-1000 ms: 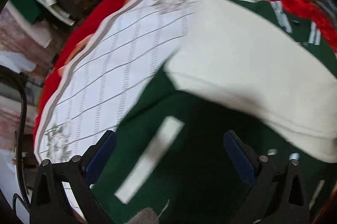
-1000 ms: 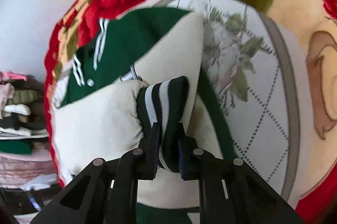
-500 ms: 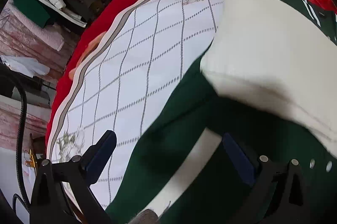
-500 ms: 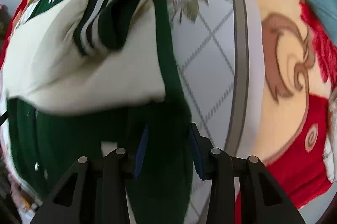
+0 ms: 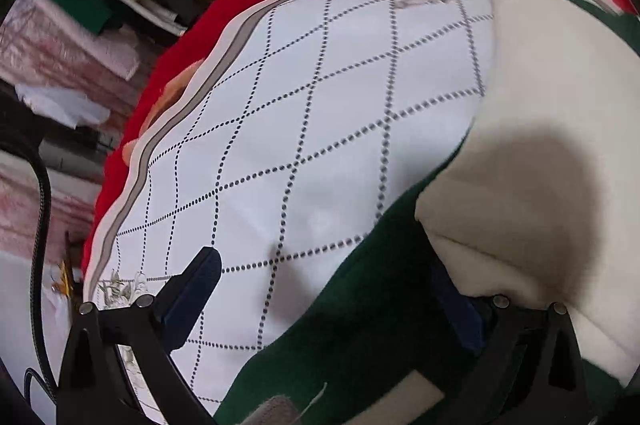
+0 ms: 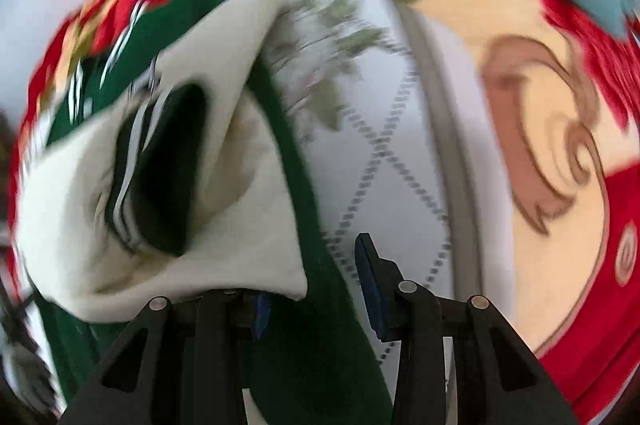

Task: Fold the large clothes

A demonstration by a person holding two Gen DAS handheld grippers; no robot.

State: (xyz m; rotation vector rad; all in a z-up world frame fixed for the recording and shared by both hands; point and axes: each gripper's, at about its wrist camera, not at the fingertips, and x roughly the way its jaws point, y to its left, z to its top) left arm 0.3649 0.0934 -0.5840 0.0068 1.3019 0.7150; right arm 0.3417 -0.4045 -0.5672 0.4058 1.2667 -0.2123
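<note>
Soft, even daylight fills both views, with no glare. In the left wrist view the picture is fairly sharp; a broad grey shadow (image 5: 548, 209) lies at right on the cream sleeve (image 5: 540, 97). The right wrist view is smeared by motion blur, worst at upper left. Both bulge like fisheyes, with dark corners at the rim.

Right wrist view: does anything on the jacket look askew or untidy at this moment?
Yes. The striped cuff lies bunched and gaping open on top of the cream sleeve, which is rumpled rather than flat across the green jacket body. The picture is blurred, so finer detail cannot be judged.
</note>
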